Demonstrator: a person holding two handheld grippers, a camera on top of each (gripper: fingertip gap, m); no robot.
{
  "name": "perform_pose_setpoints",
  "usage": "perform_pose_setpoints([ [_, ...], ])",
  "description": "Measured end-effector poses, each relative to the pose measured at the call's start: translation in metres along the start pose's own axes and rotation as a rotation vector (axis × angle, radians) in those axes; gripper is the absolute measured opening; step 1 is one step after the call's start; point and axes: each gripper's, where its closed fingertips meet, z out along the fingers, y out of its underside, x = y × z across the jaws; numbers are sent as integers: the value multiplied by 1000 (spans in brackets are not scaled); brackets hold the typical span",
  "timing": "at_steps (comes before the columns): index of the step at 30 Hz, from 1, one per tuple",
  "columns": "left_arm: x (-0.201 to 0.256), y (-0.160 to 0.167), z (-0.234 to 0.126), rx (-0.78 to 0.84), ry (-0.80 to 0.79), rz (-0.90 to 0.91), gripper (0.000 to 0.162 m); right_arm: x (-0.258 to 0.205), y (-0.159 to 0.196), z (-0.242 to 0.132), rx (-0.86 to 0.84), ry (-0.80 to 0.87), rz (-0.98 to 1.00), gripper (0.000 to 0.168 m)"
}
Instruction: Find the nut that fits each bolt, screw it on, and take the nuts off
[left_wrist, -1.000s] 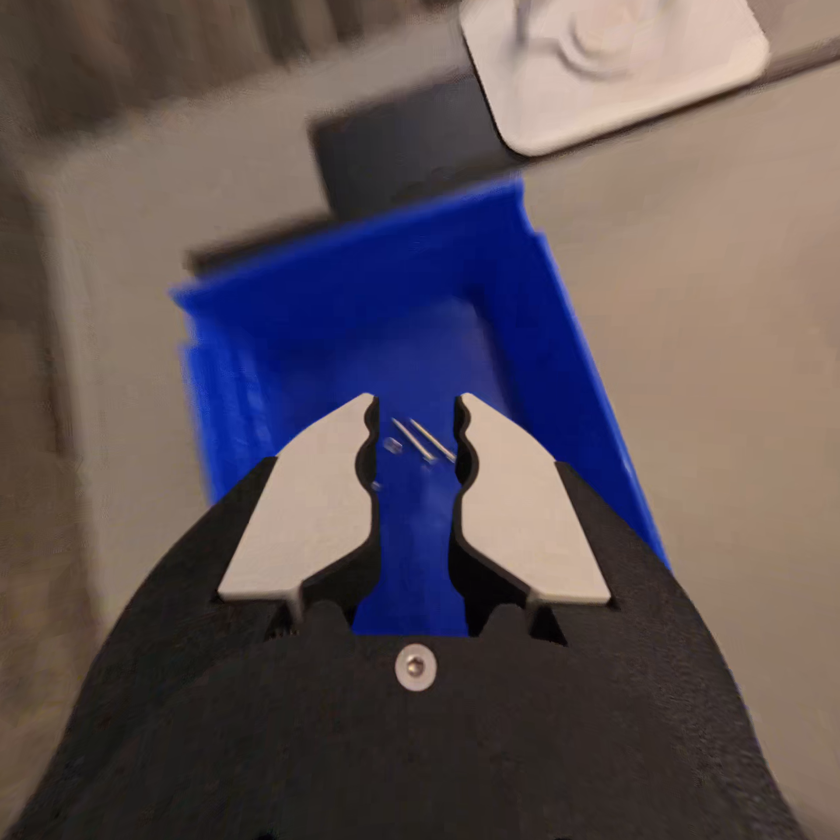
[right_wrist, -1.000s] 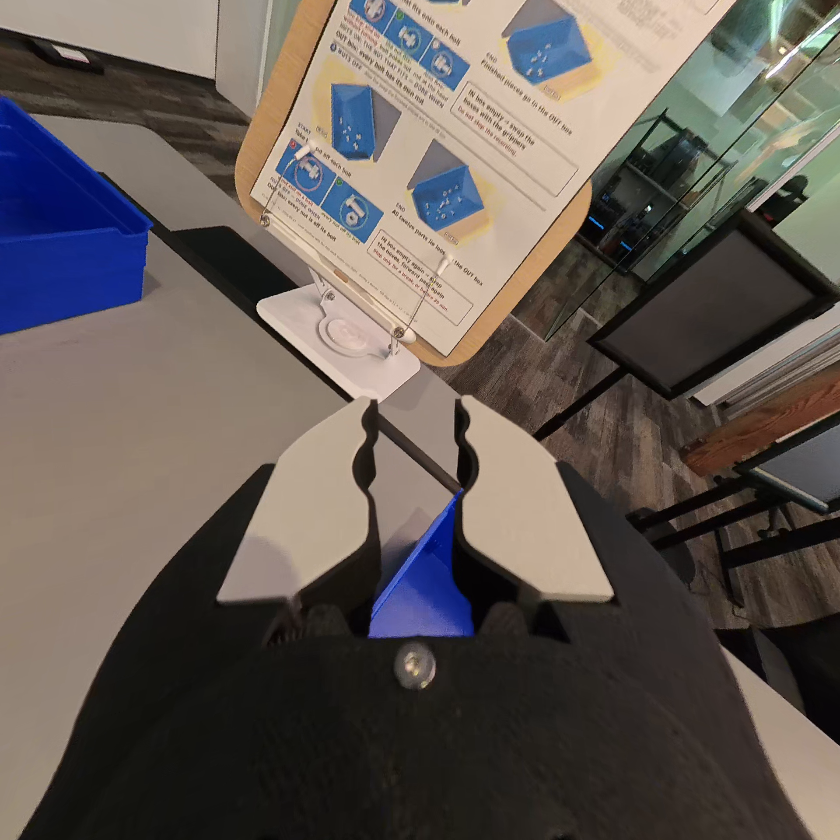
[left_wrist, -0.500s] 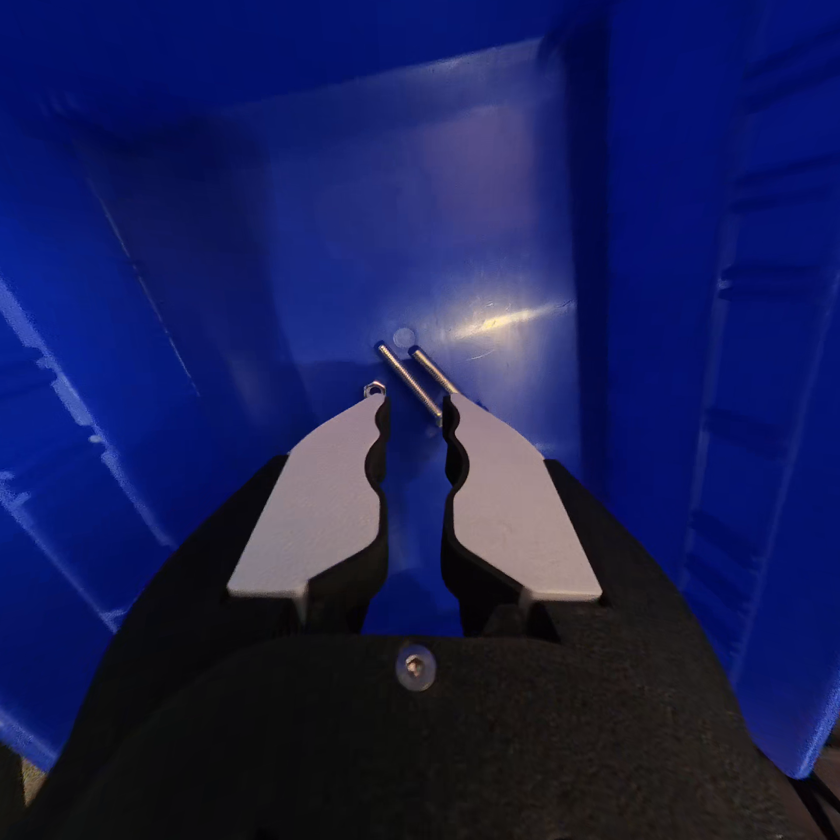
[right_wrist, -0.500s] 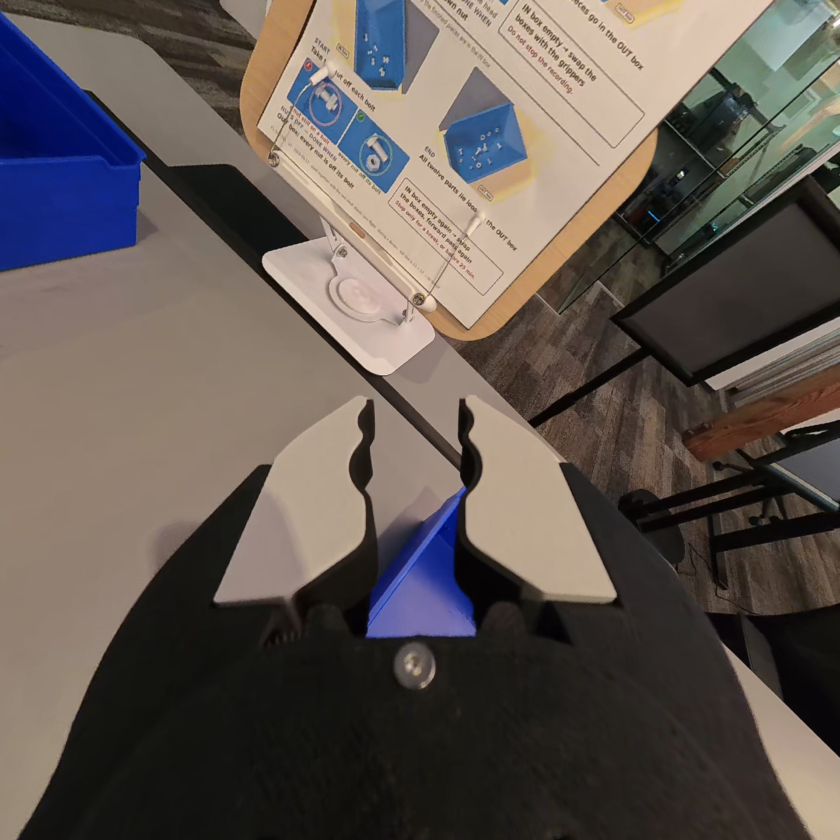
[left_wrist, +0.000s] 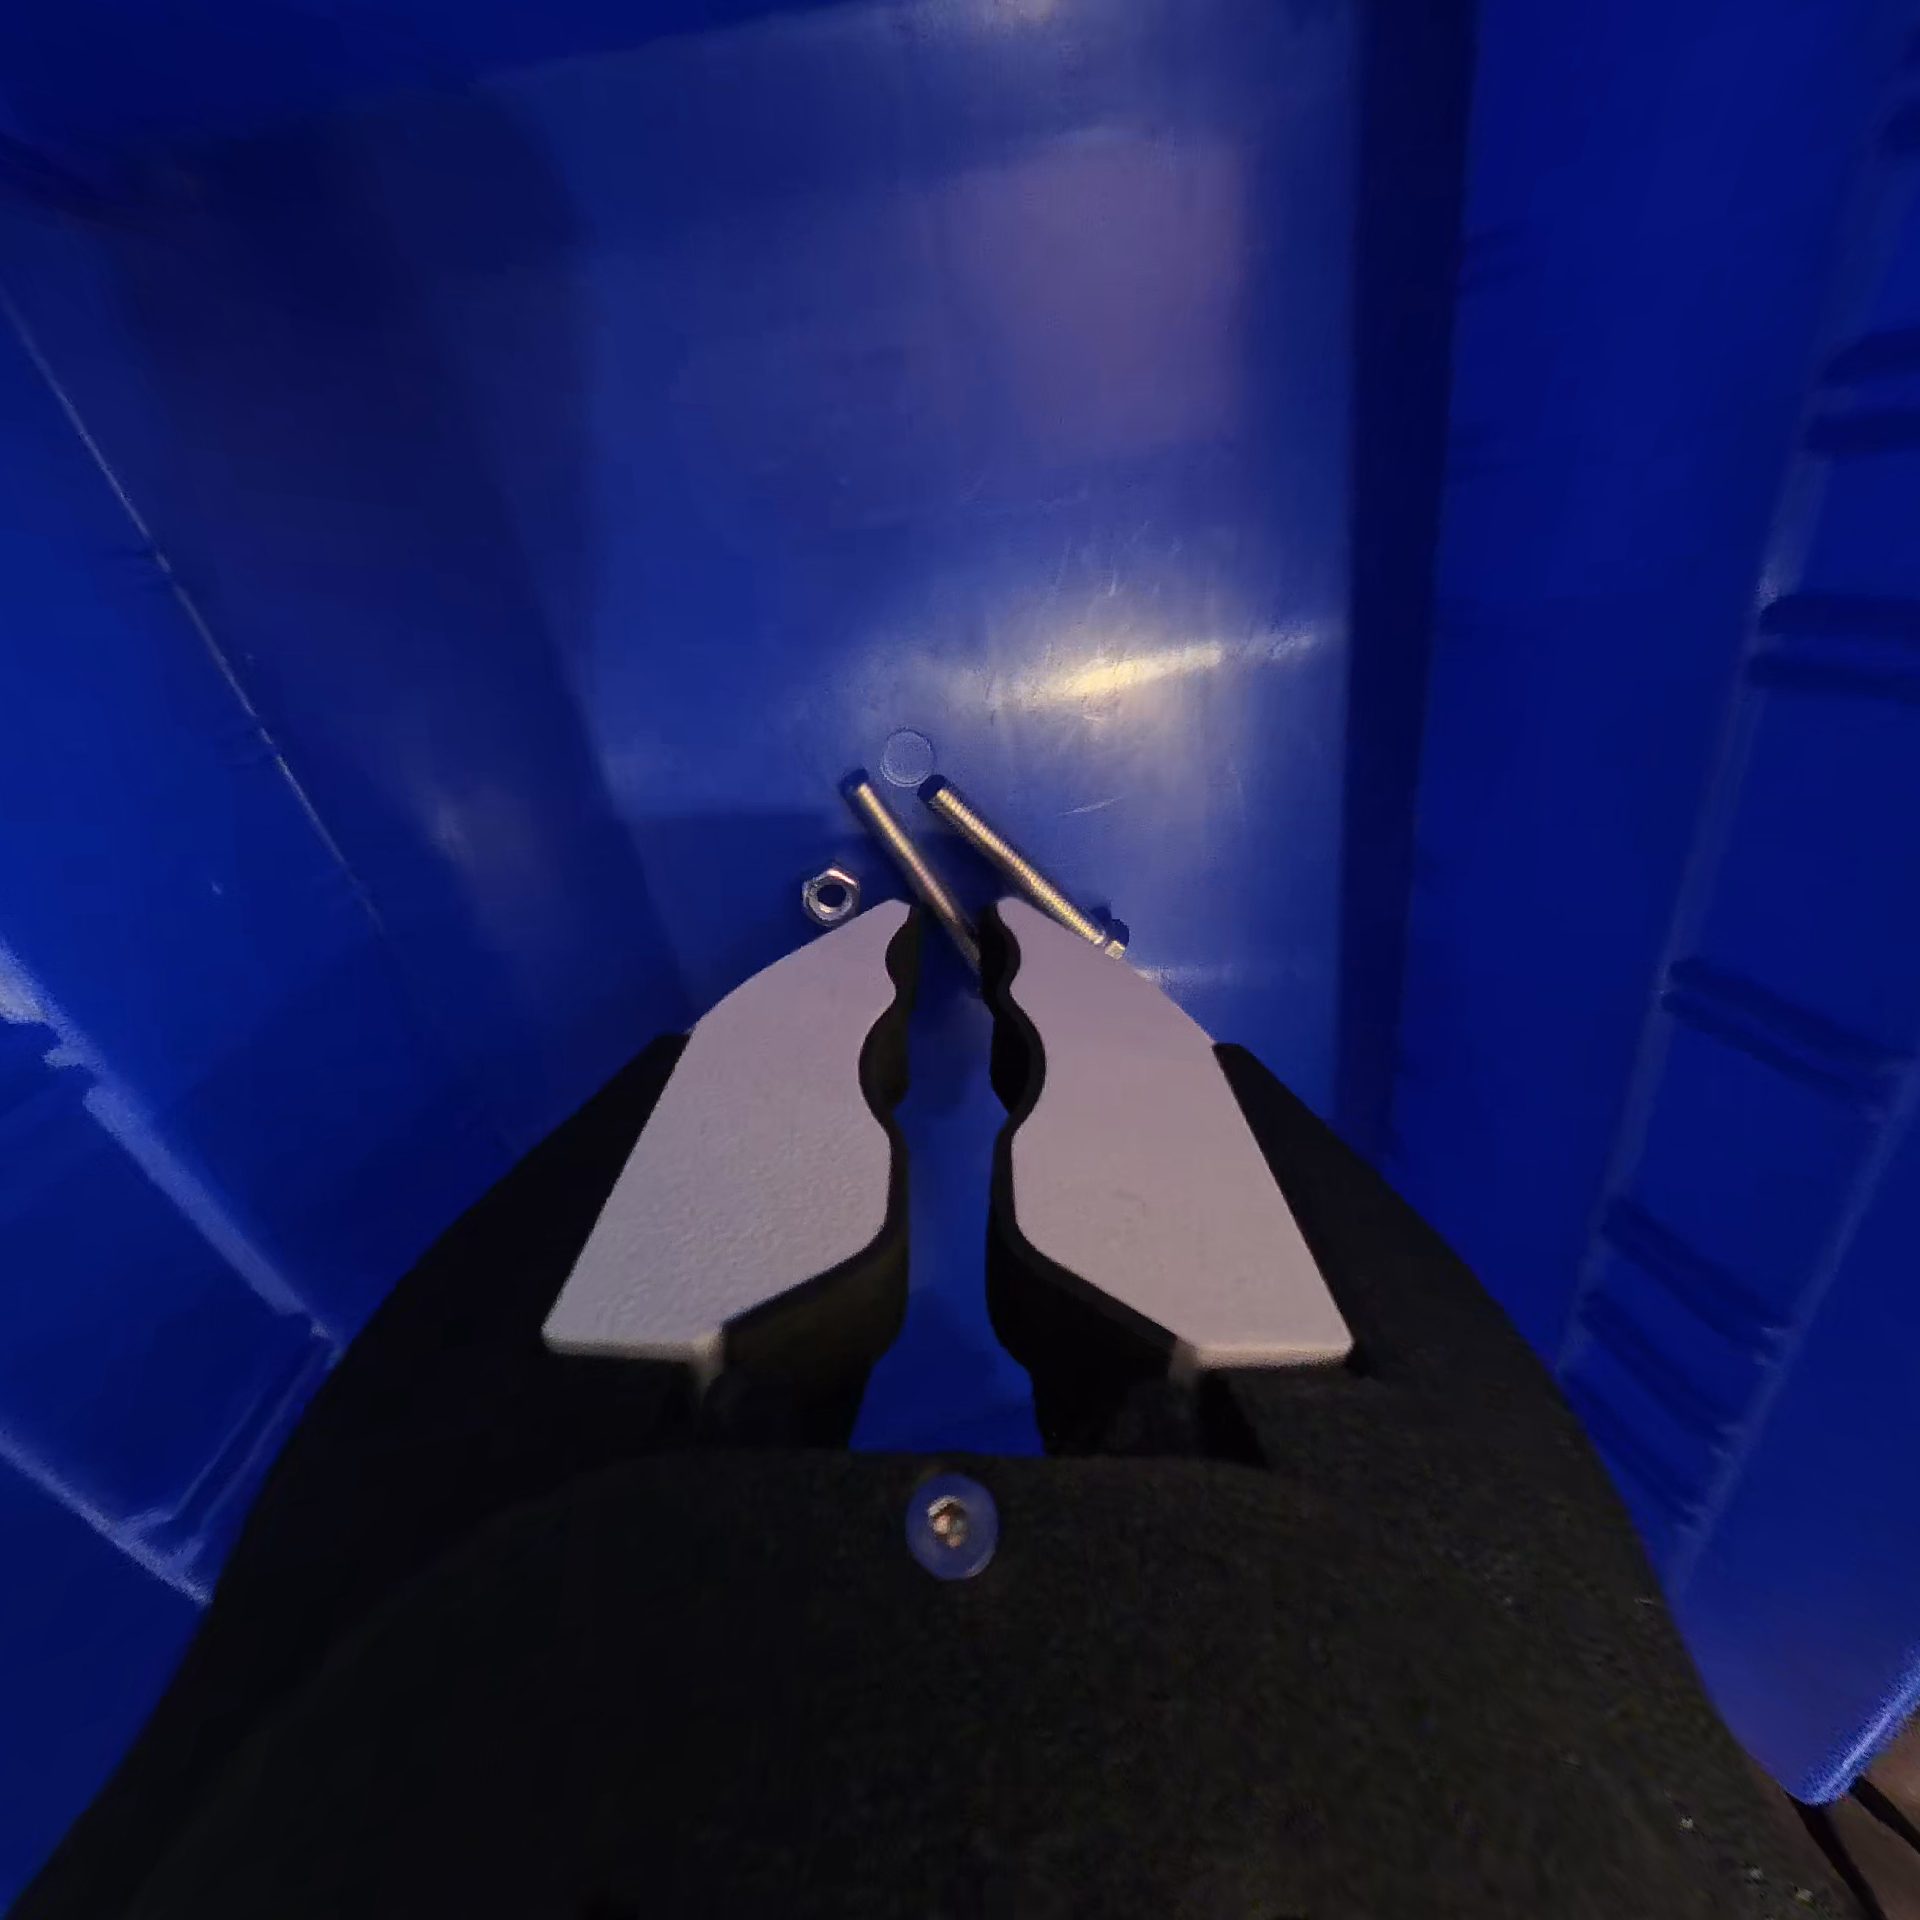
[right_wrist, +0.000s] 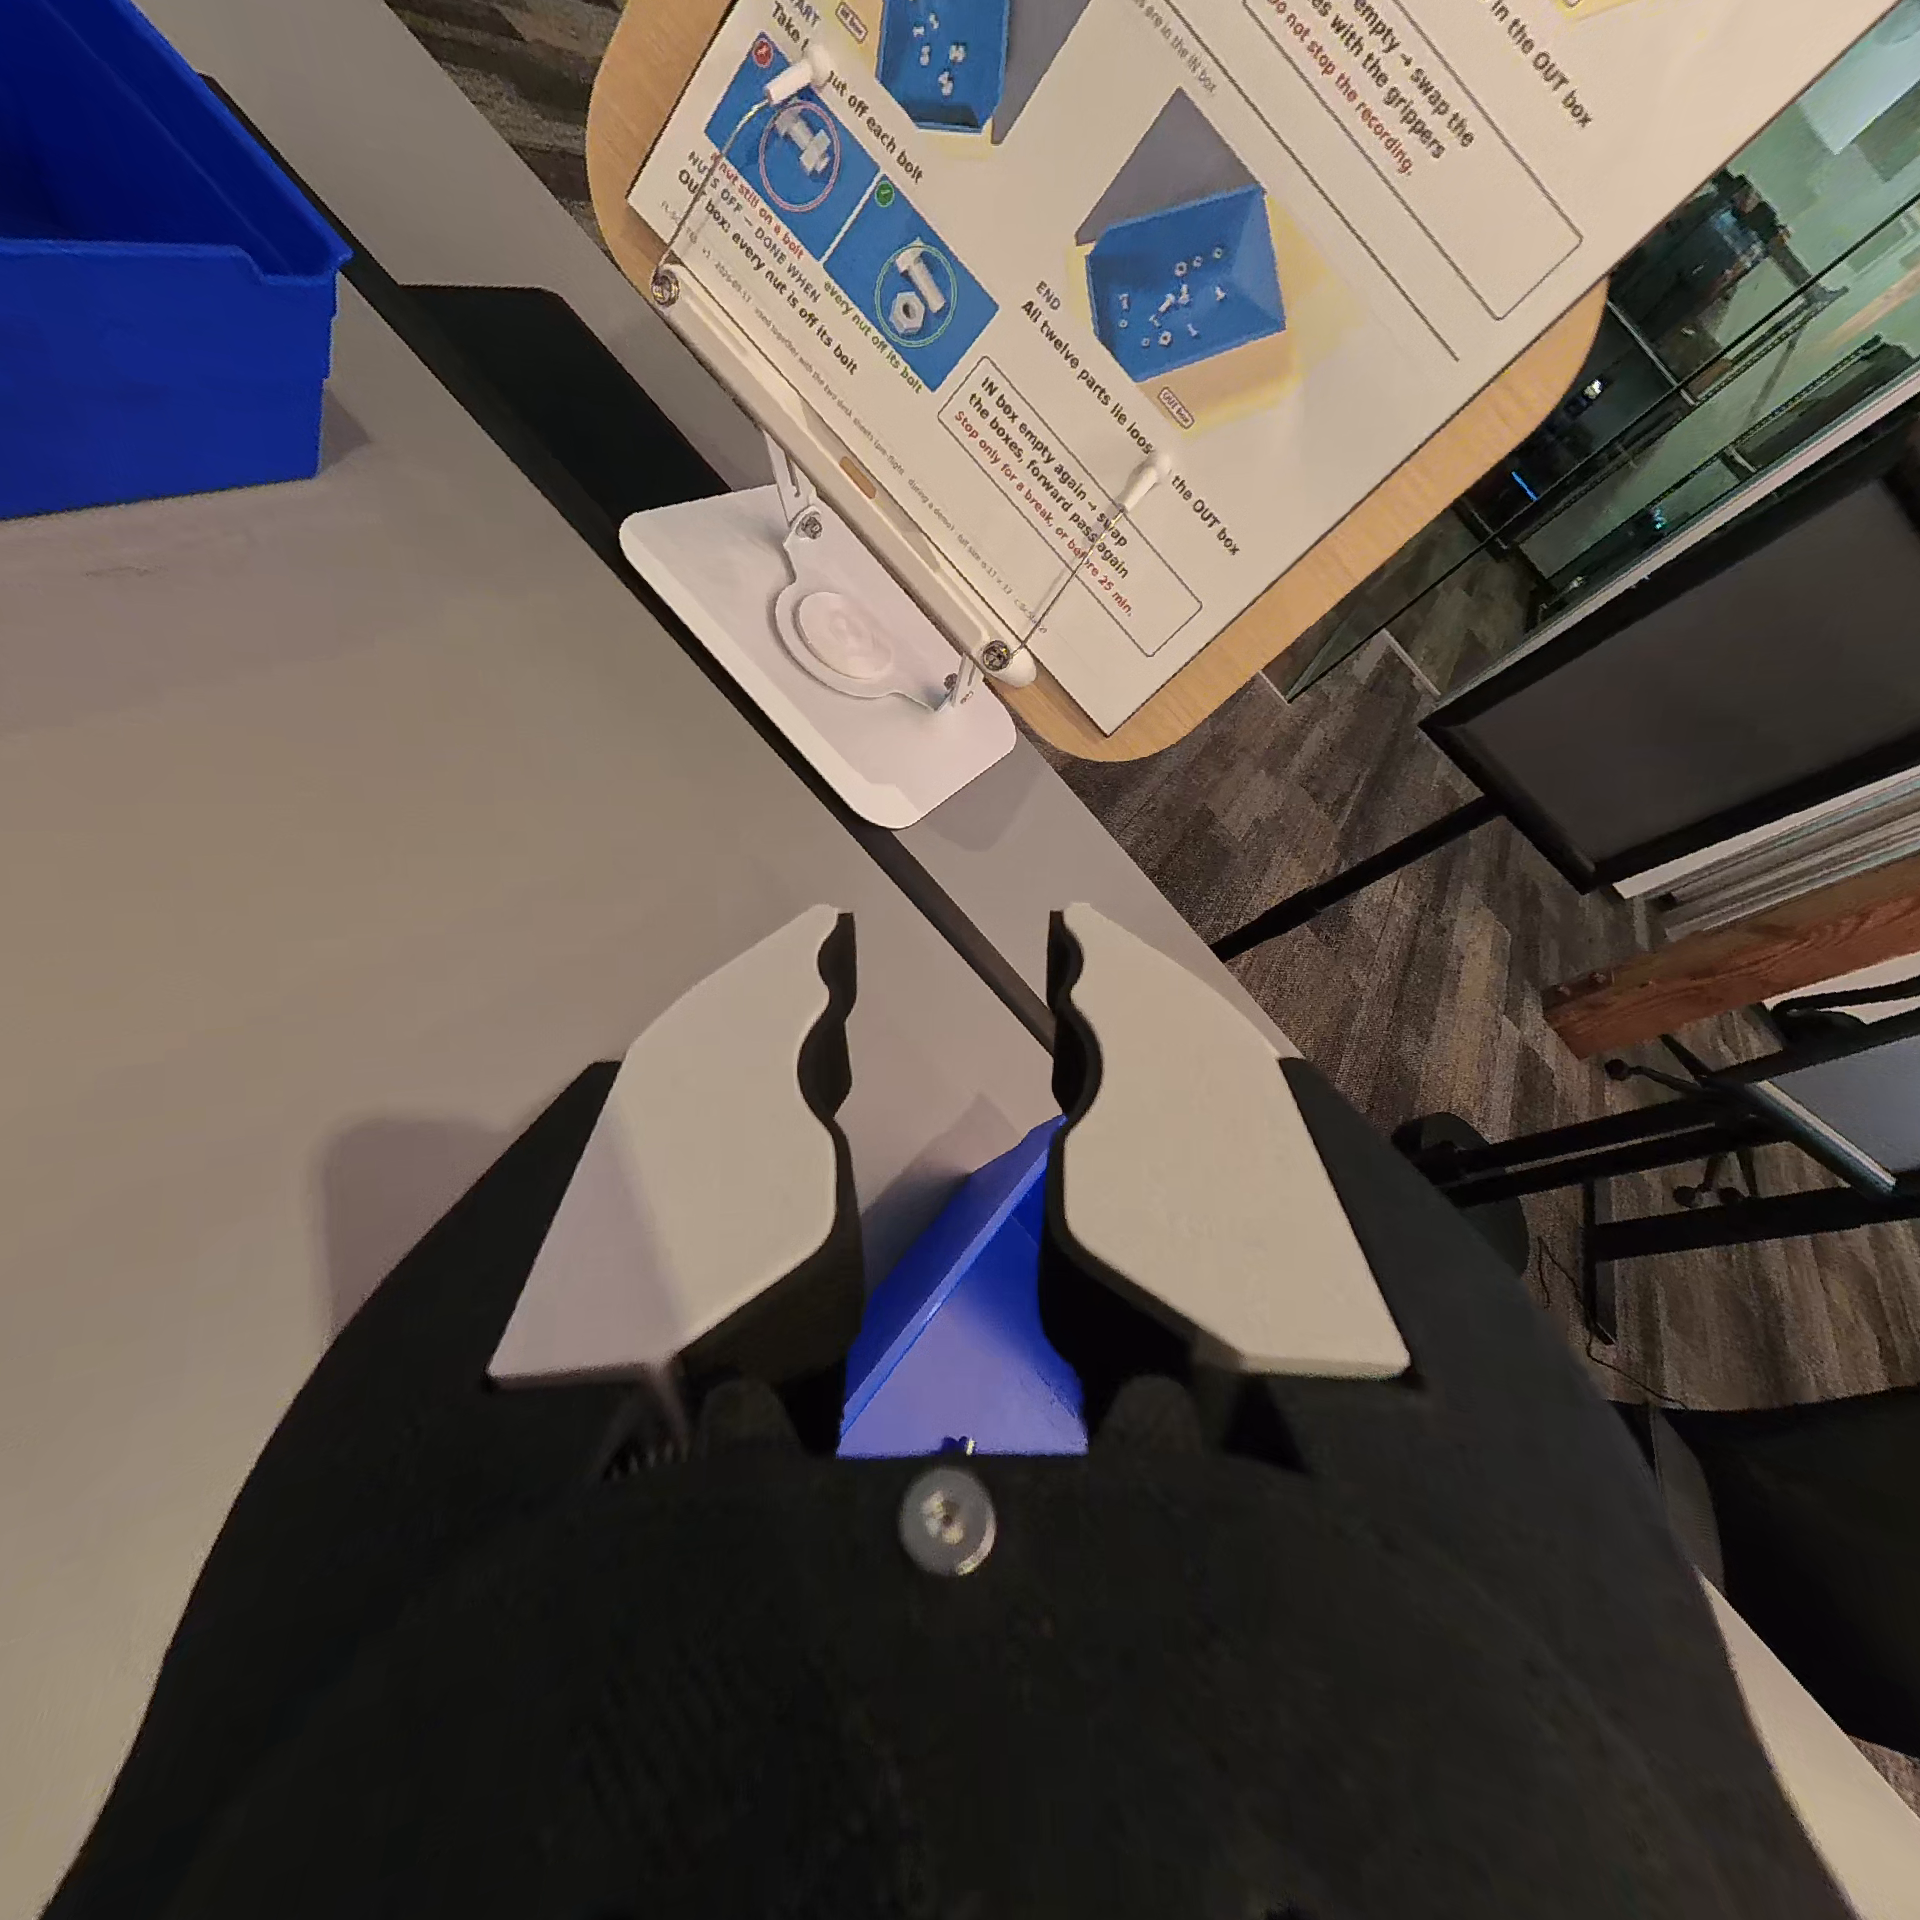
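Observation:
My left gripper (left_wrist: 951, 920) is down inside a blue bin (left_wrist: 1662, 727), at its floor. Two thin silver bolts lie there side by side. The left bolt (left_wrist: 902, 862) runs in between my fingertips, which have closed to a narrow gap around its lower end. The right bolt (left_wrist: 1013, 868) lies just beyond my right fingertip. A small hex nut (left_wrist: 828, 896) lies loose at the tip of my left finger. My right gripper (right_wrist: 951, 925) is open and empty above the grey table (right_wrist: 312, 831), over the corner of a blue bin (right_wrist: 966, 1299).
A second blue bin (right_wrist: 156, 312) stands at the far left of the table. An instruction board (right_wrist: 1143, 260) on a white stand (right_wrist: 831, 665) is at the table's far edge. Beyond the edge are the floor, dark screens and chair legs. The grippers' ends are close to 45 centimeters from one another.
My left gripper dropped from above the bin to its floor and its fingers narrowed around the left bolt. My right gripper drifted slightly and stayed open.

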Motion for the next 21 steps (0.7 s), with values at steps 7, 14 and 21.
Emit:
perform_pose_setpoints([
  [7, -10, 0, -13, 18, -77, 75, 6, -6, 2, 4, -22, -11, -28, 36],
  [14, 73, -40, -124, 572, 185, 352, 5, -43, -36, -3, 201, -221, 76, 36],
  [21, 252, -3, -192, 878, 631, 884, 5, -113, -106, -55, 648, -820, 392, 36],
])
